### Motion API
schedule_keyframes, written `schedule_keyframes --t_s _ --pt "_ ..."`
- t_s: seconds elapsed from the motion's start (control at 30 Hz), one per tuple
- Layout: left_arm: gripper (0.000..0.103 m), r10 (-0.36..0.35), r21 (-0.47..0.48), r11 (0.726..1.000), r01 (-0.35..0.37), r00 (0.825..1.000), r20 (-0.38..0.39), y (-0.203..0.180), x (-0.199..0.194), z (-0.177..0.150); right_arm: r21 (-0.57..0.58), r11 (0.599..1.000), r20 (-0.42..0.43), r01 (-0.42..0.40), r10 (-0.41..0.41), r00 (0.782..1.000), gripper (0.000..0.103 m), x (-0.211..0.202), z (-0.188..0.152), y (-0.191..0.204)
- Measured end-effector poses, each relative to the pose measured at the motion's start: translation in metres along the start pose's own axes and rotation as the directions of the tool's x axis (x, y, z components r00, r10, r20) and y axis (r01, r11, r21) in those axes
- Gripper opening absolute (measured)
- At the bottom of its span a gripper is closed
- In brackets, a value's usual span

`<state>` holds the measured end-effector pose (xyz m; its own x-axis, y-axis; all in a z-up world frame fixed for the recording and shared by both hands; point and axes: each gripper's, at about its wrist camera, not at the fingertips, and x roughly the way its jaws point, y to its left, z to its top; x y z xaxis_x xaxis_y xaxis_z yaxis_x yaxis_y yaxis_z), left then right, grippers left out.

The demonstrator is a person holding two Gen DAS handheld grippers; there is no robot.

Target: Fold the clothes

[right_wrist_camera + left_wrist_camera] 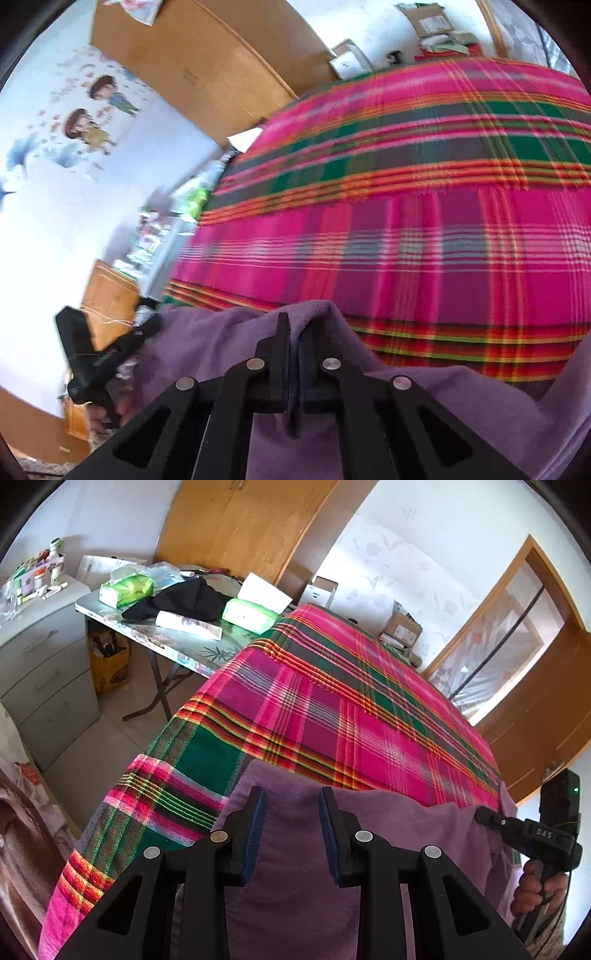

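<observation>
Purple fleece garment (295, 849) lay on near edge of pink-and-green plaid bedspread (332, 701); cluttered folding table (192, 650) stood beyond, left; wooden wardrobe (240, 524) behind.

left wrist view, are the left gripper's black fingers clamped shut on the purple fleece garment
No, the left gripper is open, its blue-padded fingers standing apart with the purple fleece garment visible between them.

Purple garment (295, 856): soft, fleecy, plain, crumpled. Lies at near edge of plaid-covered bed (332, 701). One fold raised, clamped in right tool (291, 347)
</observation>
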<state>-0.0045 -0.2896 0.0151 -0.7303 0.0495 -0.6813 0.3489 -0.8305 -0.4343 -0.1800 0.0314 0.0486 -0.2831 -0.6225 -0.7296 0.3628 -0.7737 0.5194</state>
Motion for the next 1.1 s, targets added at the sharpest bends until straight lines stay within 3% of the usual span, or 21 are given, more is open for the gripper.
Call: schedule_keyframes --t_s 0.17,0.23,0.53,0.73,0.83,0.93,1.1 --pt "0.031 0.071 -0.008 0.997 -0.071 0.997 0.006 0.003 0.003 0.001 -0.006 1.0 0.037 0.021 -0.021 0.999 0.003 0.001 0.005 -0.002" --pt "0.043 0.107 -0.033 0.994 -0.107 0.994 -0.015 0.008 0.007 0.002 -0.022 0.999 0.037 0.035 -0.034 0.999 0.003 0.002 0.006 0.001" --pt "0.044 0.111 -0.06 0.992 -0.112 0.994 -0.017 0.011 -0.001 0.001 -0.102 0.991 0.035 0.092 -0.089 0.995 0.005 0.004 0.006 0.012" --pt "0.042 0.13 -0.066 0.989 -0.13 0.992 -0.007 0.009 -0.01 -0.001 -0.073 0.992 0.139 0.105 -0.094 0.986 0.014 -0.028 0.003 0.007" --pt "0.042 0.149 -0.049 0.988 -0.148 0.989 0.023 0.002 -0.022 -0.005 -0.032 0.994 0.183 0.104 -0.096 0.978 0.015 -0.049 -0.001 -0.004" --pt "0.042 0.177 0.037 0.983 -0.181 0.98 0.092 -0.016 -0.039 -0.013 0.023 0.992 0.219 0.124 -0.126 0.968 0.015 -0.072 -0.011 -0.021" --pt "0.042 0.085 0.155 0.983 -0.1 0.991 0.103 -0.054 -0.05 -0.029 0.119 0.978 0.263 0.174 -0.2 0.944 0.015 -0.108 -0.034 -0.056"
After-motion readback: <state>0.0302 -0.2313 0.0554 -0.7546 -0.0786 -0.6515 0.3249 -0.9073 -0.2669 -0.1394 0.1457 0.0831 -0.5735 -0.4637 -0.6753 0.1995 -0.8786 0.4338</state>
